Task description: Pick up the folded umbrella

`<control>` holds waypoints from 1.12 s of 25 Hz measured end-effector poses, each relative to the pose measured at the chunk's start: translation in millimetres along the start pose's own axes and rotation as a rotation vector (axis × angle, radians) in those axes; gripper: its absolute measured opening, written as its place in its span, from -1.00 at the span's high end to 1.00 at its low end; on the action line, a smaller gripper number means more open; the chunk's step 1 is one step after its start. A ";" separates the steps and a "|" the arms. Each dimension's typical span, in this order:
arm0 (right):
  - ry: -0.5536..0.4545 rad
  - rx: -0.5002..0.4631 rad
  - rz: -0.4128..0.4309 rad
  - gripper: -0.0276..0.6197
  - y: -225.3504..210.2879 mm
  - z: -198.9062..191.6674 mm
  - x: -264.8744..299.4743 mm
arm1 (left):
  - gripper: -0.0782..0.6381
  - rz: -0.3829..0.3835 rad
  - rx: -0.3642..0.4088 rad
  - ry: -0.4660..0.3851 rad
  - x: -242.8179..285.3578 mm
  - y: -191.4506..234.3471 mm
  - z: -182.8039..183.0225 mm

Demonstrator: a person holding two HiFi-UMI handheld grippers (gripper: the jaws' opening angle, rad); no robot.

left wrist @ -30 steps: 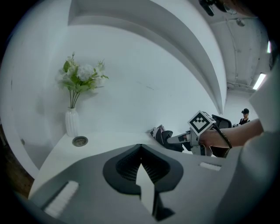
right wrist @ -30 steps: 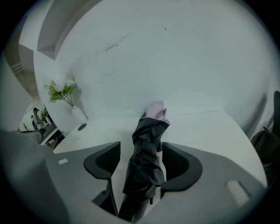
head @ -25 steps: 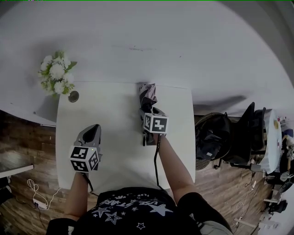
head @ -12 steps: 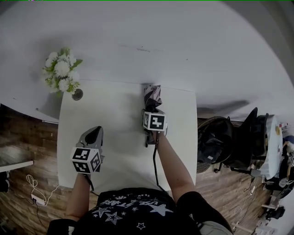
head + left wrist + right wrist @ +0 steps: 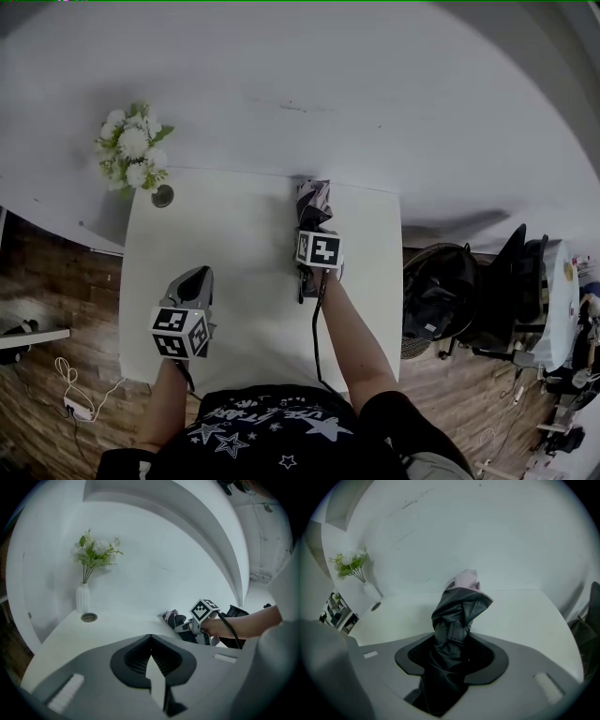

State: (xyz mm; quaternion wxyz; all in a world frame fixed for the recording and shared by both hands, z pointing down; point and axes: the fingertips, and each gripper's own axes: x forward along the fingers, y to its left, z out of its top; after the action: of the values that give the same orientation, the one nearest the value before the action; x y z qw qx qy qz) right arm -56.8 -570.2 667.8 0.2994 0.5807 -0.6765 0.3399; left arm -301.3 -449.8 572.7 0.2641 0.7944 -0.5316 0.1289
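The folded umbrella [image 5: 312,199], dark grey with a pale pink far end, lies on the white table [image 5: 234,234] towards its back right and points away from me. My right gripper [image 5: 314,225] reaches down over its near half. In the right gripper view the umbrella [image 5: 457,616] fills the gap of the right gripper [image 5: 452,656]. Its jaws have just been closing, and both pads now lie against the fabric. My left gripper [image 5: 192,278] hovers over the table's front left, shut and holding nothing. The left gripper view has the left gripper [image 5: 151,660] in front and the umbrella [image 5: 172,618] beyond.
A white vase of white flowers [image 5: 131,155] stands at the table's back left corner, with a small round disc [image 5: 162,195] beside it. A white wall runs behind the table. A black chair with dark things on it [image 5: 441,291] stands on the wooden floor to the right.
Both grippers stay about where they were, the right one over the umbrella's near half. Only the whole head view has shifted slightly.
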 end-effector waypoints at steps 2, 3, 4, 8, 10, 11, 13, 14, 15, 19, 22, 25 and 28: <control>-0.016 0.026 0.016 0.24 0.6 1.5 -4.1 | 0.77 0.001 0.007 -0.005 -2.6 -2.1 2.5; -0.028 0.041 0.027 0.24 1.5 3.0 -7.5 | 0.77 0.003 0.012 -0.010 -4.1 -3.1 4.6; -0.041 0.054 0.038 0.25 2.6 4.9 -11.7 | 0.77 0.004 0.017 -0.016 -5.8 -4.0 7.4; -0.094 0.077 0.075 0.25 4.4 15.6 -35.6 | 0.77 0.007 0.040 -0.047 -13.9 -11.9 20.0; -0.128 0.079 0.091 0.25 3.0 22.1 -51.1 | 0.77 0.006 0.051 -0.059 -19.3 -18.2 24.4; -0.148 0.078 0.099 0.25 2.0 25.3 -59.4 | 0.77 0.005 0.056 -0.065 -22.5 -21.3 26.1; -0.188 0.075 0.116 0.25 -0.5 29.9 -77.3 | 0.77 0.006 0.061 -0.077 -30.1 -27.3 27.9; -0.206 0.073 0.126 0.25 -1.9 31.2 -86.5 | 0.77 0.009 0.061 -0.084 -34.3 -30.0 28.4; -0.223 0.072 0.136 0.25 -3.6 31.9 -95.7 | 0.77 0.014 0.059 -0.091 -38.4 -32.7 28.9; -0.280 0.057 0.171 0.24 -14.1 32.2 -127.9 | 0.77 0.026 0.063 -0.122 -51.7 -46.7 33.4; -0.312 0.055 0.186 0.24 -23.6 29.6 -146.4 | 0.77 0.034 0.076 -0.142 -61.1 -59.1 35.9; -0.346 0.048 0.196 0.24 -31.7 26.4 -162.7 | 0.77 0.047 0.084 -0.162 -71.4 -70.9 36.7; -0.367 0.031 0.213 0.24 -37.3 21.1 -175.7 | 0.77 0.068 0.085 -0.183 -81.3 -81.1 34.0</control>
State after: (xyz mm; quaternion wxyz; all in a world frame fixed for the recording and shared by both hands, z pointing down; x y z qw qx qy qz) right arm 5.6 -488.5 519.0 0.1246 0.5626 -0.7719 0.2688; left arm -262.5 -381.7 482.2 0.1759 0.7950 -0.5740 0.0871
